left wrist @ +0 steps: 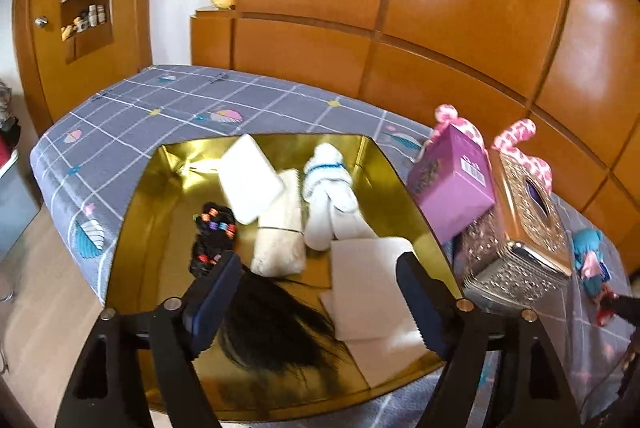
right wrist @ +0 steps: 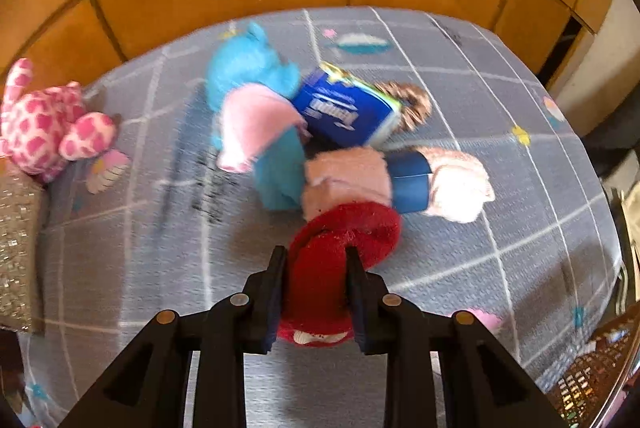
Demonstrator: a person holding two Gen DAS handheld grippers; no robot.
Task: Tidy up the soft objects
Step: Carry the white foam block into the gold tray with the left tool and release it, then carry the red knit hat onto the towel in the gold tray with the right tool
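Observation:
In the left wrist view a gold tray (left wrist: 136, 212) on the bed holds a white sponge block (left wrist: 250, 180), a cream cloth roll (left wrist: 280, 240), white socks (left wrist: 328, 196), white folded cloths (left wrist: 368, 288), a black hair piece (left wrist: 272, 324) and black hair ties (left wrist: 212, 240). My left gripper (left wrist: 318, 268) is open above the tray's near part. In the right wrist view my right gripper (right wrist: 316, 256) is shut on a red soft item (right wrist: 344, 236). Beyond it lie a blue and pink plush (right wrist: 256, 108), a blue tissue pack (right wrist: 344, 108) and pink socks (right wrist: 348, 180).
A purple box (left wrist: 452, 184), a gold ornate tissue box (left wrist: 524, 224) and a pink spotted plush (right wrist: 44, 124) stand between tray and pile. A wooden headboard (left wrist: 400, 28) runs behind the bed. The bed edge falls off at left.

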